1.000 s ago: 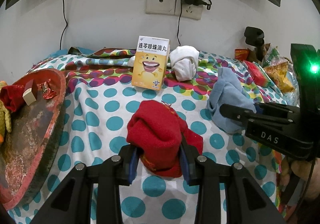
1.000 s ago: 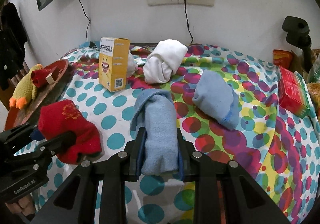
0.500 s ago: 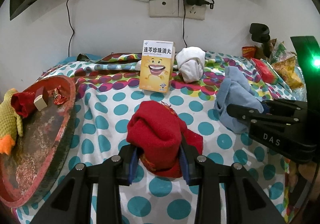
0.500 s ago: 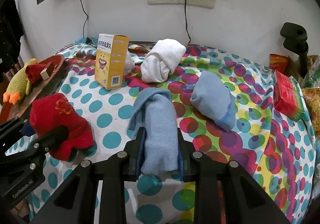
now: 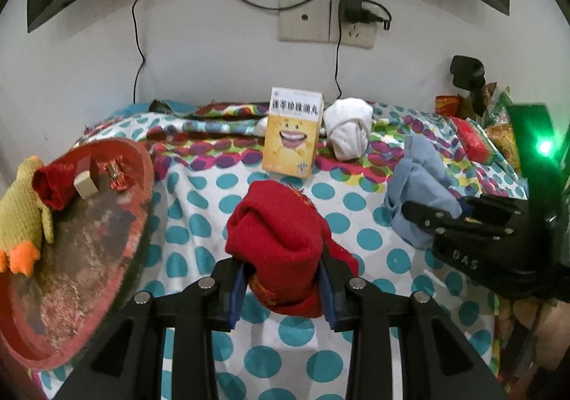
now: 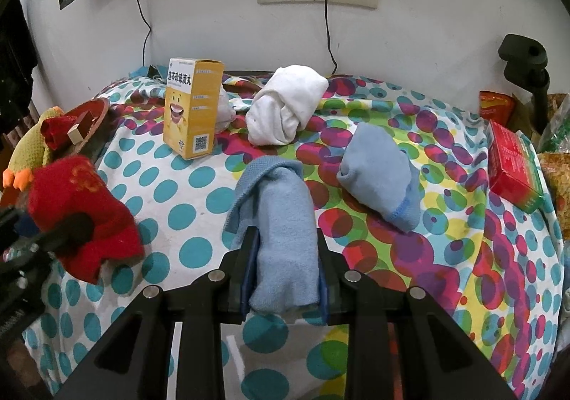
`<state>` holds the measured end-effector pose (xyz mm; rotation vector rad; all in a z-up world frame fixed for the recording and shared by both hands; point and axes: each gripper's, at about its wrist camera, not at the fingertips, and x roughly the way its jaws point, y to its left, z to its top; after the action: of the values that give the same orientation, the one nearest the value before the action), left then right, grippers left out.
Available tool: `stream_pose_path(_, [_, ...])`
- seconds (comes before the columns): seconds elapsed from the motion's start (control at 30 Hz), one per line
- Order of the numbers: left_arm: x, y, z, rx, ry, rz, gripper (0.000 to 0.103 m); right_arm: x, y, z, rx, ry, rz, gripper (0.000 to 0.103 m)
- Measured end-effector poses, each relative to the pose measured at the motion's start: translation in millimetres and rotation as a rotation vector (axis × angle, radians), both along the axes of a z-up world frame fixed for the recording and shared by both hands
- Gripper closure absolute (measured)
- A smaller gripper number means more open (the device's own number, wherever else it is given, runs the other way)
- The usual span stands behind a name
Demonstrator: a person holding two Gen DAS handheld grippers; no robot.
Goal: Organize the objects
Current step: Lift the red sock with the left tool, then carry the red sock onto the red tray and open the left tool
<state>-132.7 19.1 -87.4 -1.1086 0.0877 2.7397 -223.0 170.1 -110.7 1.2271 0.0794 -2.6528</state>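
Note:
My left gripper [image 5: 283,287] is shut on a rolled red sock [image 5: 278,243] and holds it above the dotted cloth; the sock also shows at the left of the right wrist view [image 6: 80,211]. My right gripper [image 6: 285,280] is shut on a rolled light blue sock [image 6: 281,229], which also shows at the right of the left wrist view [image 5: 416,193]. A second blue sock [image 6: 379,172] lies right of it on the cloth. A white sock roll [image 6: 285,104] lies at the back beside a yellow box [image 6: 192,111].
A red heart-shaped tray [image 5: 117,232] at the left holds a red sock [image 5: 53,182], a small block and a candy. A yellow duck toy [image 5: 21,218] lies at its left rim. Red packets [image 6: 513,168] and snack bags sit at the right. Wall sockets with cables are behind.
Both grippers have risen and drawn back from the wall with their socks held. More of the tray and the duck toy come into view at the left.

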Motion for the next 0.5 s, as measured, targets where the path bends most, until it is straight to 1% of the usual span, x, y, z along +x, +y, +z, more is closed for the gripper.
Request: stream_pose_path(0.5, [4, -24, 32, -0.013, 0.043, 0.019, 0.068, -1, -1, -1, 0.012, 0.003, 0.001, 0.076])
